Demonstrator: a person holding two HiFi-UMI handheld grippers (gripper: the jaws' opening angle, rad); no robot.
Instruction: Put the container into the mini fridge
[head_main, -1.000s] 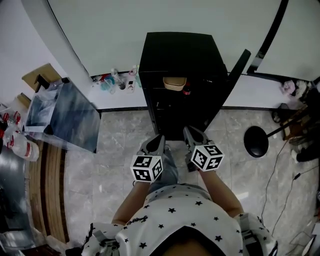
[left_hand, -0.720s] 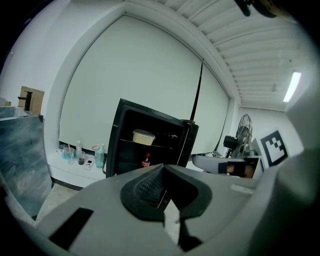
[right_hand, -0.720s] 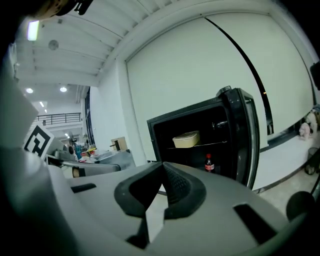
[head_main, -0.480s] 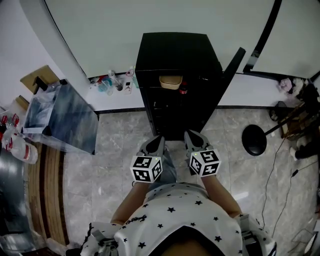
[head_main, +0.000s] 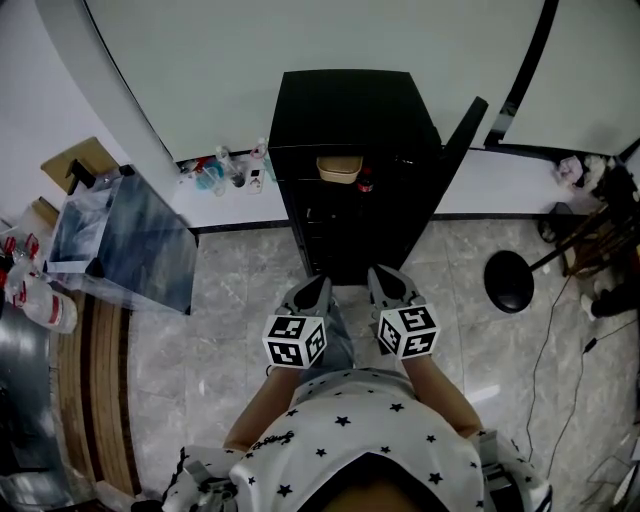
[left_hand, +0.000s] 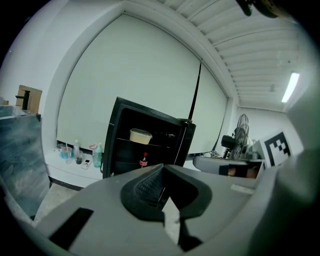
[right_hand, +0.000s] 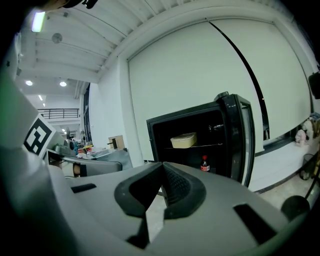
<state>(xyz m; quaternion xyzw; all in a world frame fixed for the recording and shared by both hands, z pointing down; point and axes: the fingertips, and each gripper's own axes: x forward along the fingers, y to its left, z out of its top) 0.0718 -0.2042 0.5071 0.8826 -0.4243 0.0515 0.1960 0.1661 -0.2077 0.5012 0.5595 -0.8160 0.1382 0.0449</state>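
Both grippers (head_main: 350, 295) level, jaws together, empty.

Cream container (head_main: 338, 168) sits level on open black mini fridge's (head_main: 356, 120) upper shelf.

Open lab-like hall: tiled floor (head_main: 240, 290), standing fan (left_hand: 242, 130), ceiling strip light (left_hand: 290, 86).

Mini fridge (head_main: 355, 110) stands open; container (head_main: 338, 168), bottle (head_main: 365, 183) sit inside.
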